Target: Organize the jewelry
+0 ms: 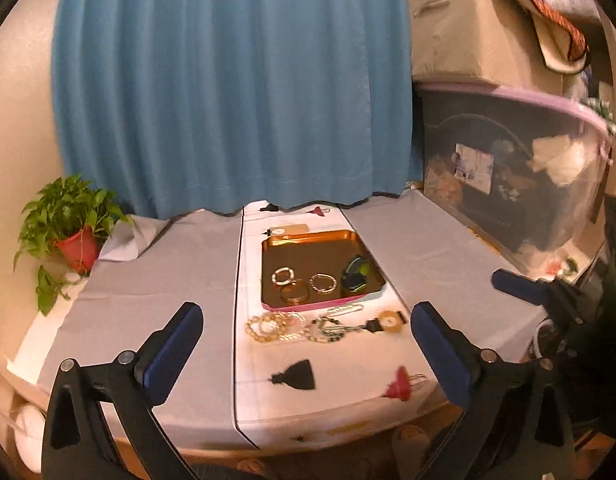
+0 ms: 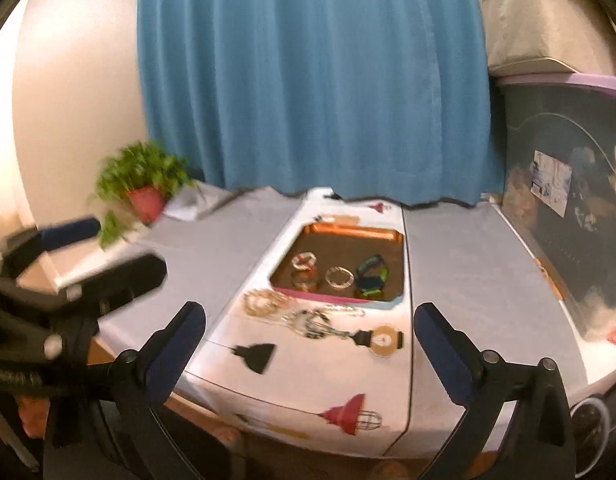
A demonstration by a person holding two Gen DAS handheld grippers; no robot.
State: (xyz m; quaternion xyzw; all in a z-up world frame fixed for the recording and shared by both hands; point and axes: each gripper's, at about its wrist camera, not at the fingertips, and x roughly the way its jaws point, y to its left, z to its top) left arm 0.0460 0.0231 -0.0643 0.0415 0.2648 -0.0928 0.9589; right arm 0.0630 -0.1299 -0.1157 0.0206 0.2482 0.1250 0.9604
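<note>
An orange tray sits mid-table on a white printed runner. Inside lie a beaded bracelet, a gold bangle, a thin ring bracelet and black-and-green bands. Just in front of the tray lie pearl bracelets and a dark beaded string. My left gripper hangs open over the table's near edge, nothing between its fingers. My right gripper is open too, empty, beside it. The left gripper shows blurred in the right wrist view.
A plant in a red pot stands at the table's far left corner. A big storage bin with a beige box on top walls off the right side. A blue curtain hangs behind. Lamp shapes are printed on the runner.
</note>
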